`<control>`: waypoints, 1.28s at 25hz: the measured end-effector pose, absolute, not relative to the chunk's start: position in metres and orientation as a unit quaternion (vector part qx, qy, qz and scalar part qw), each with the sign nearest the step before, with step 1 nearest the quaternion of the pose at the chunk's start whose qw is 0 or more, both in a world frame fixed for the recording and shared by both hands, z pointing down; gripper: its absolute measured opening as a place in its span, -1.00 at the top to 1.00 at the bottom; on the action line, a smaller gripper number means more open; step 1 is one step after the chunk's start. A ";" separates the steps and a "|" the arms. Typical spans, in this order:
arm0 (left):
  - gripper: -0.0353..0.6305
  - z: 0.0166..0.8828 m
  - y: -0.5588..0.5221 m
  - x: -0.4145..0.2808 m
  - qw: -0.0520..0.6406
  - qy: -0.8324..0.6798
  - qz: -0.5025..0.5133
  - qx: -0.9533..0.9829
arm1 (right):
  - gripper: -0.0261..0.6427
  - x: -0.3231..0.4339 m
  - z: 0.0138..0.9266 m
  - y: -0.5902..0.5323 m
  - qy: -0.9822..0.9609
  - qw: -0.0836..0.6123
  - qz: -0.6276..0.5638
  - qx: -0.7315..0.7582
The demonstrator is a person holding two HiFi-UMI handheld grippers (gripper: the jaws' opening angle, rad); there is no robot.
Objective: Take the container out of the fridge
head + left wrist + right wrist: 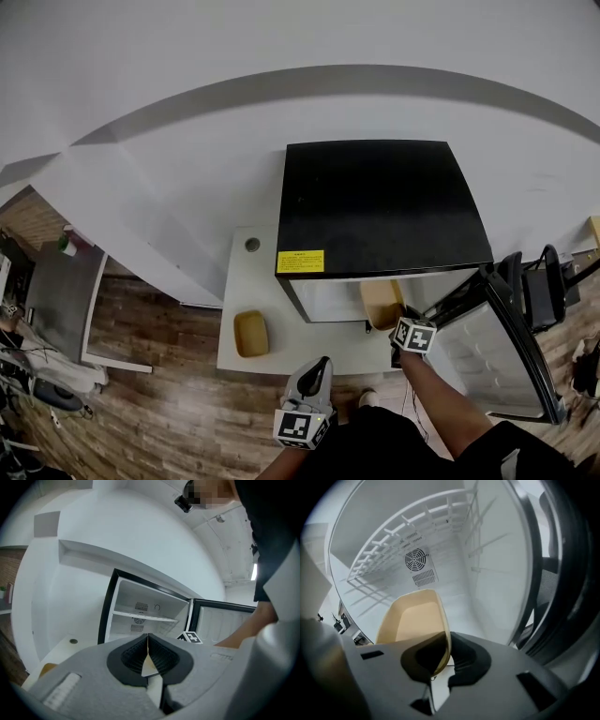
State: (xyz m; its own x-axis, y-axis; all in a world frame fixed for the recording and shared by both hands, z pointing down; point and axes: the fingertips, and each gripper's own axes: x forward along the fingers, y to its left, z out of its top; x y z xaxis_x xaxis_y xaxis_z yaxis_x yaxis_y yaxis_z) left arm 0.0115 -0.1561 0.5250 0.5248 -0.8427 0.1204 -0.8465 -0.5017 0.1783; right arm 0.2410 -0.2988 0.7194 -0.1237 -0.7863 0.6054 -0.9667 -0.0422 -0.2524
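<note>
A tan oval container (380,302) sits tilted in the mouth of the small black-topped fridge (375,202). My right gripper (401,319) is shut on its near rim. In the right gripper view the container (412,620) rises from between the dark pads, with the rim pinched at my right gripper (447,644) and the white fridge floor beneath. My left gripper (321,364) hangs in front of the table, shut with nothing in it. Its closed tips (148,639) point level at the open fridge (140,613).
A second tan container (250,334) lies on the low white table (246,281) left of the fridge. The fridge door (502,352) stands open to the right. A wire shelf (393,541) spans the upper fridge interior. A grey desk (61,291) stands far left.
</note>
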 end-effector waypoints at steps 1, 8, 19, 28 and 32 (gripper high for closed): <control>0.85 0.524 -0.159 0.013 0.107 -0.485 0.007 0.868 | 0.84 0.241 0.712 -0.295 -0.677 0.132 0.318 0.650; 0.85 0.516 -0.181 0.021 0.097 -0.479 -0.007 0.873 | 0.84 0.231 0.668 -0.254 -0.686 0.095 0.314 0.650; 0.85 0.497 -0.204 0.032 0.082 -0.465 -0.026 0.881 | 0.84 0.226 0.582 -0.197 -0.720 0.076 0.239 0.646; 0.85 0.480 -0.205 0.030 0.070 -0.465 -0.035 0.882 | 0.84 0.239 0.528 -0.178 -0.714 0.043 0.193 0.672; 0.85 0.476 -0.205 0.025 0.067 -0.472 -0.040 0.878 | 0.84 0.241 0.518 -0.170 -0.711 0.039 0.182 0.678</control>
State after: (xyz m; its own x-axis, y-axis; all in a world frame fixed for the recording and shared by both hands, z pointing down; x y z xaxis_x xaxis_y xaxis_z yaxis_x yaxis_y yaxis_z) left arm 0.0245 -0.2045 0.4757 0.5515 -0.8341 -0.0065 -0.8234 -0.5456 0.1562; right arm 0.2412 -0.1700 0.5182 -0.0766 -0.9503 0.3019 -0.9785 0.0135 -0.2059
